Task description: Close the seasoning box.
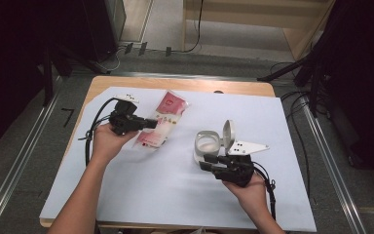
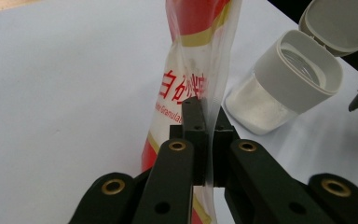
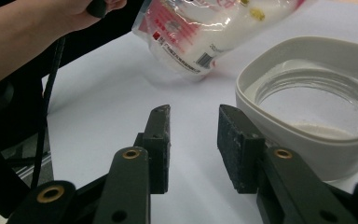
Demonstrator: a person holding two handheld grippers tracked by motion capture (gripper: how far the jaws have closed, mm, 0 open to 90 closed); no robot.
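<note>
Holding, in my left hand-held gripper (image 2: pixel 204 140): one clear plastic bag with red and white print and a yellow stripe (image 2: pixel 193 79), partly filled with white granules. The jaws are clenched on the bag's clear film at one edge, pads pressed together with the film between them. In the high view the bag (image 1: pixel 163 122) lies out across the white sheet toward the far middle of the surface, and my left hand-held gripper (image 1: pixel 148 123) meets it at its near-left side.

Item two: one clear jar with a rounded-square white collar and a hinged white flip lid (image 1: pixel 208 144). The lid stands open and tilted back. A layer of white granules sits in the bottom of the jar (image 2: pixel 279 88). It stands right of the bag and apart from it.

Item three: my right hand-held gripper (image 3: pixel 193 144). Its jaws stand parted with nothing between them, released, the pads bare. It rests low over the white sheet, just beside the jar's white collar (image 3: pixel 279 135); in the high view it (image 1: pixel 207 162) sits at the jar's near side.

Support: white sheet (image 1: pixel 175 190) over a wooden surface (image 1: pixel 185 85).
</note>
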